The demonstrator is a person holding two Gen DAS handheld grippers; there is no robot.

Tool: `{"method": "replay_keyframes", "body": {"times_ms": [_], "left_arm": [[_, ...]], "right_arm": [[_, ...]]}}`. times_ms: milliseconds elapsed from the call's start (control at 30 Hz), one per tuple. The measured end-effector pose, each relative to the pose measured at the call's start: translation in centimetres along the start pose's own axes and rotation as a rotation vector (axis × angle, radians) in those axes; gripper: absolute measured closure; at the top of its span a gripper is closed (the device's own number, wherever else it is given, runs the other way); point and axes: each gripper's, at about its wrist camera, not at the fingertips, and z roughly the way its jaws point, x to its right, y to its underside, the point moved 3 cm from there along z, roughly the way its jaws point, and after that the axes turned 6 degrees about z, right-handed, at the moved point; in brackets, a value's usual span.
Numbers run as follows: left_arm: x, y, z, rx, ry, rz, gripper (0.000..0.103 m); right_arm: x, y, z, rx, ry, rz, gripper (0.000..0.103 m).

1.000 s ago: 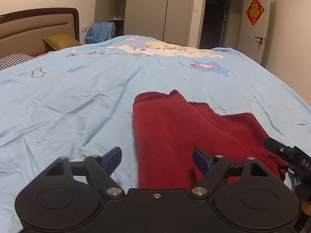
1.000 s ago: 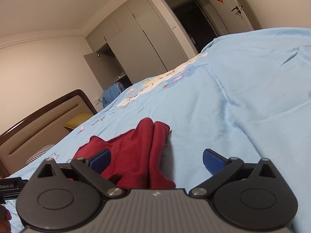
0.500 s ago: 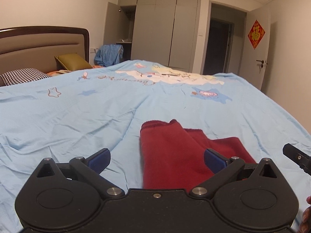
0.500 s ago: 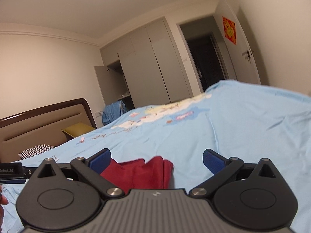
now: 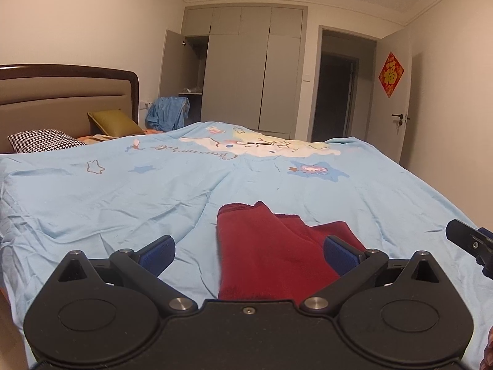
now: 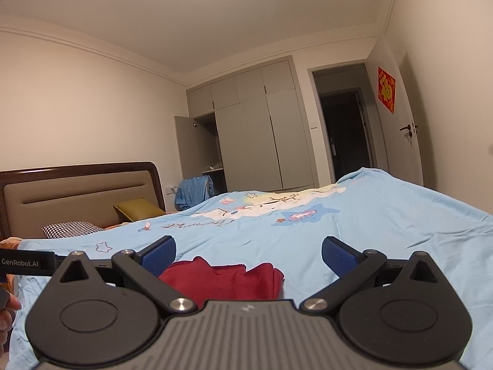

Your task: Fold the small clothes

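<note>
A dark red garment point(image 5: 271, 252) lies folded on the light blue bedsheet point(image 5: 123, 191). In the left wrist view it sits just ahead of my left gripper point(image 5: 249, 254), which is open and raised off the cloth with nothing between its blue pads. The right wrist view shows the same red garment point(image 6: 228, 280) low between the fingers of my right gripper point(image 6: 249, 252), also open and empty, held above the bed. The tip of the right gripper point(image 5: 468, 240) shows at the right edge of the left wrist view.
A padded headboard point(image 5: 67, 98) with a houndstooth pillow point(image 5: 43, 140) and an olive cushion point(image 5: 112, 121) stands at the left. Blue clothing point(image 5: 168, 114) hangs by the grey wardrobe point(image 5: 246, 74). A dark doorway point(image 5: 336, 104) and white door point(image 5: 397, 98) lie at the back right.
Both grippers have lifted and tilted up away from the red garment, so more of the room and ceiling shows. The garment stays folded on the sheet.
</note>
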Motion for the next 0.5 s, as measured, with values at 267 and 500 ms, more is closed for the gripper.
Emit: {"method": "replay_keyframes", "body": {"times_ms": [267, 500], "left_arm": [[-0.1, 2.3, -4.1, 0.023, 0.015, -0.006, 0.001], [-0.1, 4.9, -7.0, 0.004, 0.012, 0.025, 0.001]], "right_arm": [[-1.9, 0.8, -4.7, 0.023, 0.003, -0.059, 0.000], [-3.8, 2.4, -8.3, 0.027, 0.004, -0.102, 0.000]]}}
